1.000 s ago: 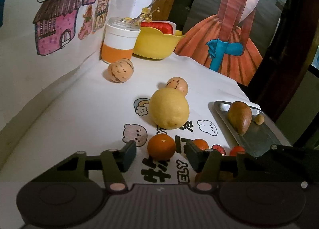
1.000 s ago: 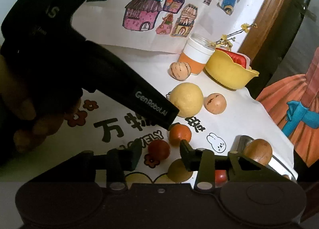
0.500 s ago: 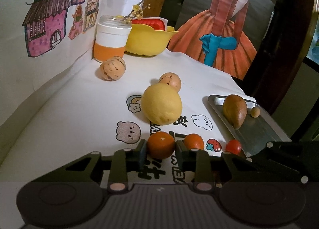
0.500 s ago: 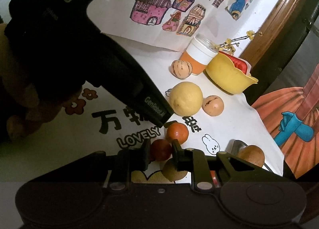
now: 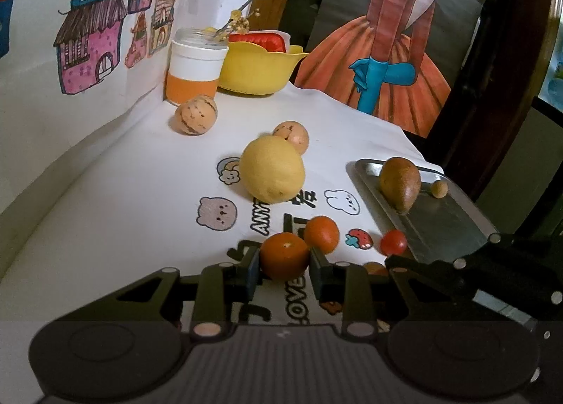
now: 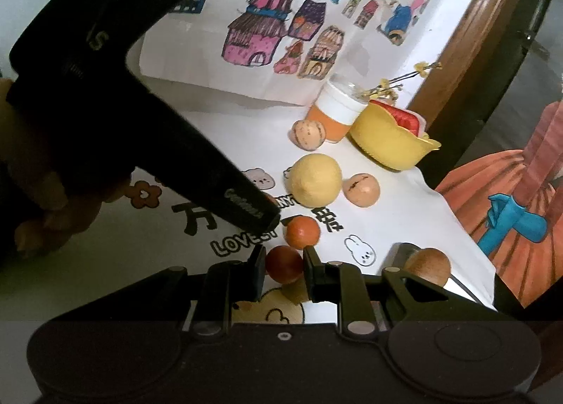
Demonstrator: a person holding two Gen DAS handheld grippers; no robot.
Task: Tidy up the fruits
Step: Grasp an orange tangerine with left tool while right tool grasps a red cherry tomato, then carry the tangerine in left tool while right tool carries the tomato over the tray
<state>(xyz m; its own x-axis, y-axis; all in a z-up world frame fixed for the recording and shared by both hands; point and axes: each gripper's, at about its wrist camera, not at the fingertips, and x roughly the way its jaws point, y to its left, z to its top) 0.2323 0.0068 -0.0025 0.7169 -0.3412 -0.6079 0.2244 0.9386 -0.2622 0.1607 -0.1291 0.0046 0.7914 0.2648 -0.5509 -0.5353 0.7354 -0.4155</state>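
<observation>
Gripping one orange mandarin (image 5: 284,260) between both pads, the left gripper (image 5: 284,272) holds it just above the printed tablecloth (image 5: 123,214). The right gripper (image 6: 283,272) is closed on one dark red fruit (image 6: 283,264). A second mandarin (image 5: 321,234) lies just beyond the held one, one cherry tomato (image 5: 394,242) beside the steel tray (image 5: 443,224). That tray, at the cloth's right edge, carries two items: a brown pear-shaped fruit (image 5: 400,183) and a small tan ball (image 5: 440,189). Mid-cloth sit one large yellow citrus (image 5: 272,174) and two tan streaked fruits (image 5: 195,114), (image 5: 291,136). One cup (image 5: 195,68) and one yellow bowl (image 5: 258,69) occupy the far corner.
</observation>
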